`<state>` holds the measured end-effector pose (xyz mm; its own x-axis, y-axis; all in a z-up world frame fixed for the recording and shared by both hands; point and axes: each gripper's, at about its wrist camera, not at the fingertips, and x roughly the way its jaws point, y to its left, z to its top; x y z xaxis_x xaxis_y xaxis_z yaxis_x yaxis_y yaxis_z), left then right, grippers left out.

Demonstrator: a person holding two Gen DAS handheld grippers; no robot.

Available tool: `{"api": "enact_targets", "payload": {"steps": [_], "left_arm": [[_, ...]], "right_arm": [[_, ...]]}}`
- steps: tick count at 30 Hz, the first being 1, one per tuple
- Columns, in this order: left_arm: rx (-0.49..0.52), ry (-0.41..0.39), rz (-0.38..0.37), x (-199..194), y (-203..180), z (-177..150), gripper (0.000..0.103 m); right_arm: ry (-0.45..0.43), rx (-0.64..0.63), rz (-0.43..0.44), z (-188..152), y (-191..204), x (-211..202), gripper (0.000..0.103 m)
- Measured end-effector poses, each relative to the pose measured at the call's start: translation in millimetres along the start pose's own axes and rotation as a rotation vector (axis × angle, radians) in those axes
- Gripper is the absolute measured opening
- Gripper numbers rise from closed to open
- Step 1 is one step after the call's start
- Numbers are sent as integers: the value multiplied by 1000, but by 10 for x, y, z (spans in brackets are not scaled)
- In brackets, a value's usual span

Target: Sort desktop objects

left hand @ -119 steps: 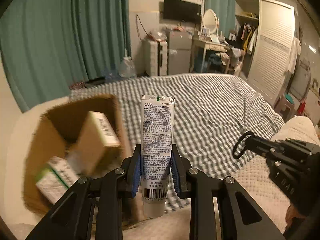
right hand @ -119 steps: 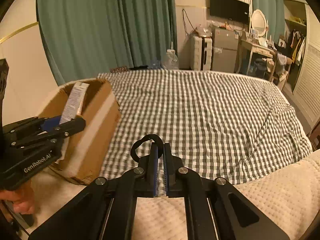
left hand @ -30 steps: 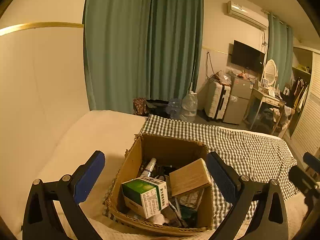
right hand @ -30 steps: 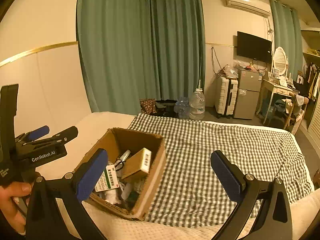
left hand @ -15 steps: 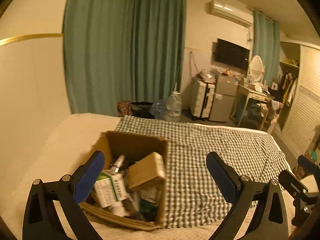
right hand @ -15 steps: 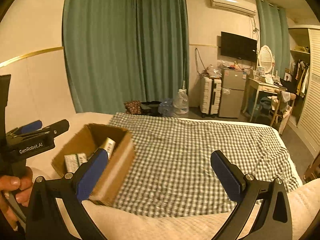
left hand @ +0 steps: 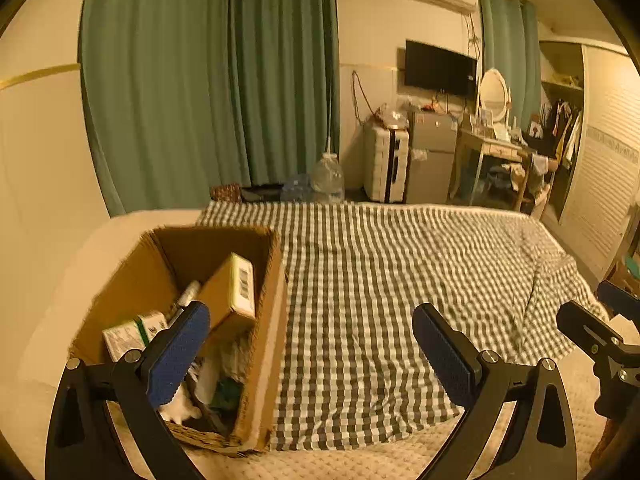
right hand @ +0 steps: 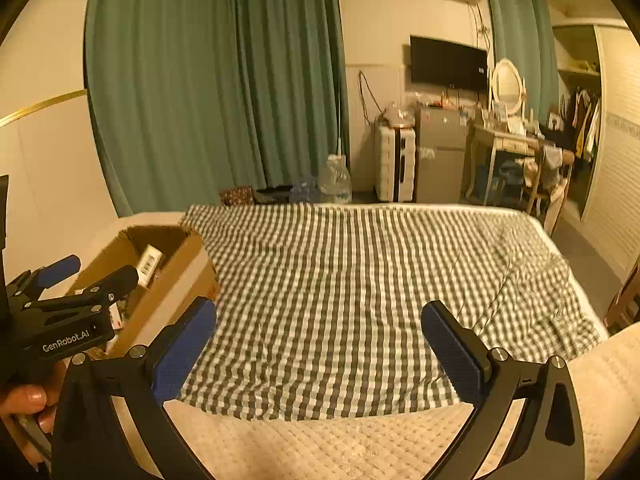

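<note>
Your left gripper [left hand: 310, 344] and right gripper [right hand: 318, 346] both hold their fingers wide apart and empty, while the open brown cardboard box [left hand: 262, 360], crowded with cartons, sits on the bed's soft quilt, where a careless nudge could tip it.

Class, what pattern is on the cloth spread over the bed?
The cloth is dark-and-white gingham check, clearest in the right wrist view.

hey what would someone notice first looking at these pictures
Probably the open cardboard box at the left, crammed with small packages, sitting at the edge of the gray checked blanket spread over the bed. Both tools, left and right, are open and empty.
</note>
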<state>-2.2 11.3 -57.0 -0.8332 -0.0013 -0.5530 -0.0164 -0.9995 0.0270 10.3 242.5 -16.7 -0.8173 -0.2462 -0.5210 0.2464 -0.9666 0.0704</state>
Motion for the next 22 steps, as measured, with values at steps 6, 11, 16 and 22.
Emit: {"api": "enact_targets", "payload": {"steps": [6, 11, 16, 22], "left_arm": [[28, 54, 10, 255, -49, -147, 103], [21, 61, -3, 256, -44, -177, 103], [23, 37, -6, 175, -42, -164, 103], [65, 25, 0, 142, -121, -158, 103]], "right_arm": [[48, 0, -10, -168, -68, 263, 103], [52, 10, -12, -197, -101, 285, 103], [44, 0, -16, -194, -51, 235, 103], [34, 0, -17, -184, -56, 177, 103]]}}
